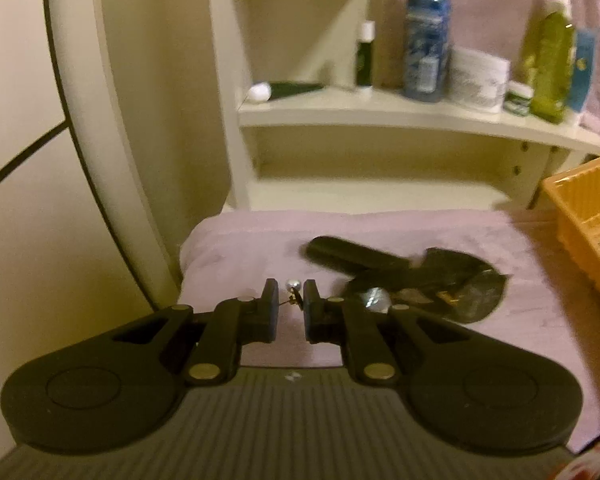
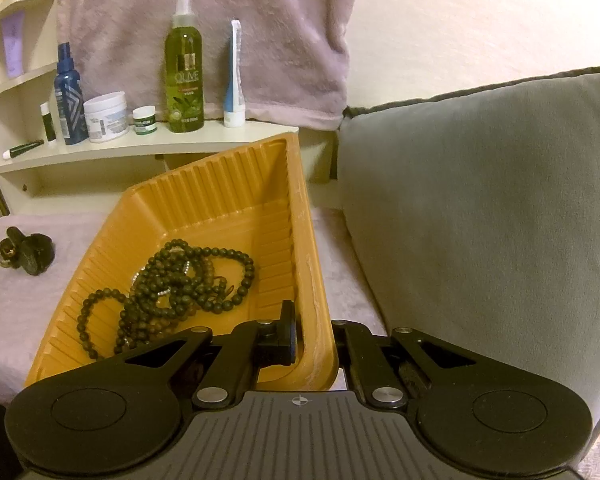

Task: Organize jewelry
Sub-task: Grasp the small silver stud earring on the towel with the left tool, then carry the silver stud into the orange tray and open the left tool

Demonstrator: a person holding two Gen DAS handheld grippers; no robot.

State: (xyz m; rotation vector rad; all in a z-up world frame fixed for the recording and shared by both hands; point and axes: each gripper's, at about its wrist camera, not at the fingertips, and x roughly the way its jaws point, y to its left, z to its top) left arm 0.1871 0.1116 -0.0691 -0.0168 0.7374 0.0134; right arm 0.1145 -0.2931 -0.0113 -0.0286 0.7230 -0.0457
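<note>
In the left wrist view, a white curved frame (image 1: 100,120) with a dark edge stands at the far left against the wall. Next to it is a cream shelf unit (image 1: 380,116) carrying a small dark tube, a tall blue bottle (image 1: 426,40), a white jar (image 1: 478,78), a little green-lidded pot and a green bottle (image 1: 550,64). Below lies a mauve towel (image 1: 380,232).

The left claw (image 1: 291,304) hovers low over the towel with its jaws open only a narrow way. Between the pads sits a small earring (image 1: 293,286) with a silvery bead and a thin wire; whether either pad touches it cannot be told, and the gap looks wider than the piece. Just right of the claw lies a heap of dark, blurred pieces (image 1: 412,276) with something shiny among them. At the far right edge is a corner of the orange tray (image 1: 572,200).

In the right wrist view, the same dark heap (image 2: 28,254) lies at far left on the towel (image 2: 20,320). The orange tray (image 2: 220,184), ribbed inside, is tilted up, and dark bead bracelets (image 2: 172,292) are piled in its bottom. The right claw (image 2: 316,340) straddles the tray's right wall, one finger (image 2: 286,336) inside and the other outside, closed down on that wall. To the right is a grey cushion (image 2: 480,200).
</note>
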